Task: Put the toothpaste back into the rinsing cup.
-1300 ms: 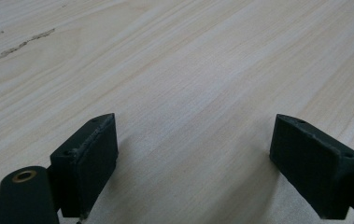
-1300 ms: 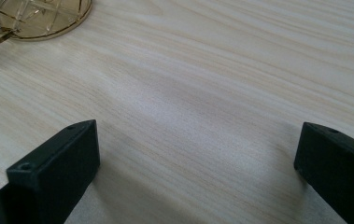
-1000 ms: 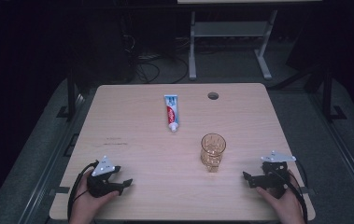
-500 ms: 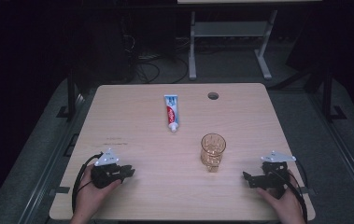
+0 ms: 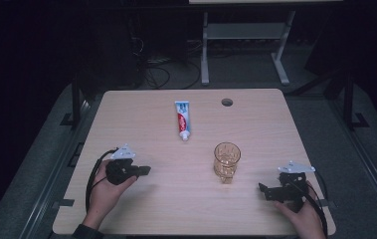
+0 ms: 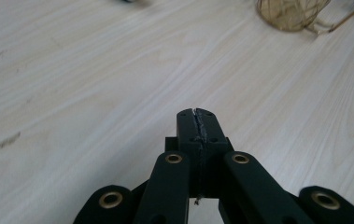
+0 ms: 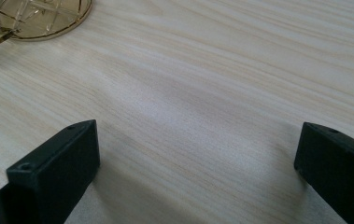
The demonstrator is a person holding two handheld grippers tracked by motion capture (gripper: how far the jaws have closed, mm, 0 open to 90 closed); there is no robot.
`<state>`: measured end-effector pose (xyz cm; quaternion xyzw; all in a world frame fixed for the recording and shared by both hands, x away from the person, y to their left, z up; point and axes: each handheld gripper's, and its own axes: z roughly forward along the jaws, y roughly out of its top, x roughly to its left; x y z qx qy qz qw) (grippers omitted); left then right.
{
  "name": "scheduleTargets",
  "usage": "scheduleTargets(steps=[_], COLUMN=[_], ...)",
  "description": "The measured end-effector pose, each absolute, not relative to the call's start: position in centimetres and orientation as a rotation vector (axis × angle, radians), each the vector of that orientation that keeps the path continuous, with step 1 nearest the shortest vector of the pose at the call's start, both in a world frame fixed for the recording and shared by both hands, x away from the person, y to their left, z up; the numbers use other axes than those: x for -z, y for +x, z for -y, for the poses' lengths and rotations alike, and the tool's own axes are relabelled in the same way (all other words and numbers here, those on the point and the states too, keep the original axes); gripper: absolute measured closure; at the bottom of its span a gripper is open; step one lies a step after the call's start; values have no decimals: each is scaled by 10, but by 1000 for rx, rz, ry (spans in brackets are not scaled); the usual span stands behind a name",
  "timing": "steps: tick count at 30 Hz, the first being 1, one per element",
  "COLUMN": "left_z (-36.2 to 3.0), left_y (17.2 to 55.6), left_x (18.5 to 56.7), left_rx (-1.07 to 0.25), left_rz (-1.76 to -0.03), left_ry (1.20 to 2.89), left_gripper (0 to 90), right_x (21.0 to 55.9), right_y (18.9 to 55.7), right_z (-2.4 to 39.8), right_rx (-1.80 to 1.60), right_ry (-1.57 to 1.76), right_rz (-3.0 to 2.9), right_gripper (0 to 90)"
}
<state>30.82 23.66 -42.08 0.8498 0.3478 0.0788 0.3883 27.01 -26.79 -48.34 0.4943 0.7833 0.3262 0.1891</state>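
An amber cut-glass tumbler (image 5: 226, 160) stands upright right of the table's middle; its base shows in the left gripper view (image 6: 290, 11) and the right gripper view (image 7: 30, 18). A white, red and blue toothpaste tube (image 5: 182, 119) lies flat toward the far side, cap pointing at me. My left gripper (image 5: 145, 171) sits at the near left, held in a hand, jaws pressed together (image 6: 198, 122) with nothing between them. My right gripper (image 5: 262, 189) rests at the near right, jaws spread wide (image 7: 195, 154) over bare wood.
The light wood table (image 5: 141, 119) has a round cable hole (image 5: 227, 102) near its far edge. Dark floor, cables and a white metal stand (image 5: 245, 35) lie beyond the table. Metal rails run along both sides of the table.
My left gripper has lifted and shifted forward and slightly right, turning to point toward the tumbler. The right gripper has stayed in place.
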Motion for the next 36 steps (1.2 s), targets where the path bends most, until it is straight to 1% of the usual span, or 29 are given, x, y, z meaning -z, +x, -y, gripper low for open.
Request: scheduleTargets(steps=[10, 16, 36], left_z=[-220, -205, -171], left_y=[332, 351, 398], left_x=[408, 399, 390], left_rx=[-196, -215, -234], left_rz=[-851, -814, -789], left_ry=[2150, 2159, 2155], left_gripper=[900, 900, 900], right_x=[483, 483, 483], right_y=[270, 270, 270], right_z=[268, 268, 267], right_rx=[-917, -917, -917], right_ry=[1390, 1390, 1390], right_rz=[-2202, -2202, -2203], right_gripper=[0, 0, 0])
